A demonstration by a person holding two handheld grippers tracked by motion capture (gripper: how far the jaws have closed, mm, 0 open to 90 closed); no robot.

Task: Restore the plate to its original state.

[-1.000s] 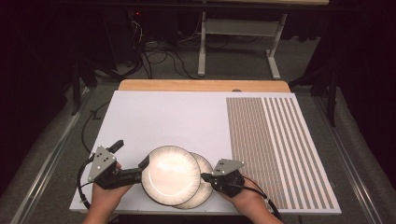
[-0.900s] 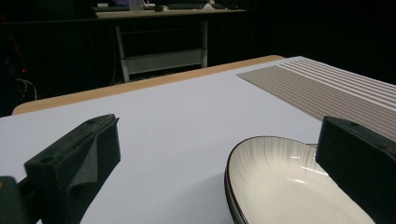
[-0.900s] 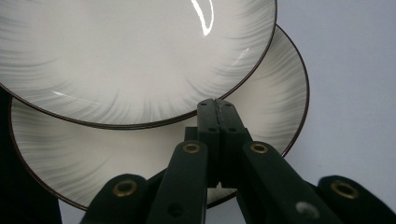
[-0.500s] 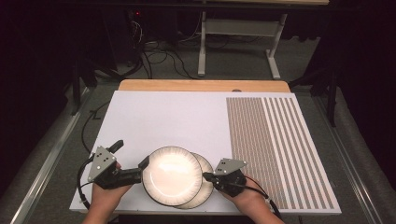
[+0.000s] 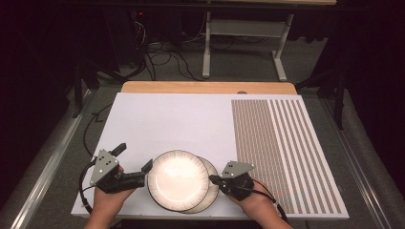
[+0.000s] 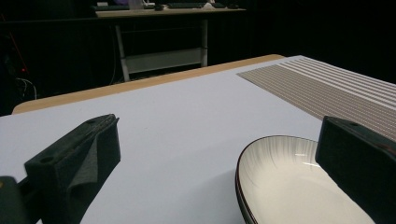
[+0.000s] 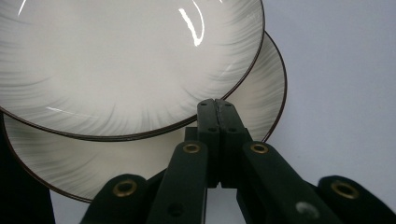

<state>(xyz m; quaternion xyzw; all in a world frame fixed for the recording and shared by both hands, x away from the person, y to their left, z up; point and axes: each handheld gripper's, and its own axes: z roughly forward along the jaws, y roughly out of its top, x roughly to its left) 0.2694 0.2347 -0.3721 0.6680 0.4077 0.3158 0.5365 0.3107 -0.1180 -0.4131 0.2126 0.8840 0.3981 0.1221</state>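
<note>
Nothing has shifted since the earlier high-view frames: in the high view, two stacked plates sit near the board's (image 5: pixel 157 119) front edge, the upper plate (image 5: pixel 177 180) offset left on the lower plate (image 5: pixel 208 191), with the left gripper (image 5: pixel 147 168) at the upper rim and the right gripper (image 5: pixel 213 180) at the lower rim. Left gripper view: jaws wide open, one over the upper plate (image 6: pixel 299 186), gripping nothing. Right gripper view: right gripper (image 7: pixel 215 109) pressed shut over the lower plate (image 7: pixel 116 163), holding nothing visible; judged step is separating the stack, so next the left must close on the upper rim.
</note>
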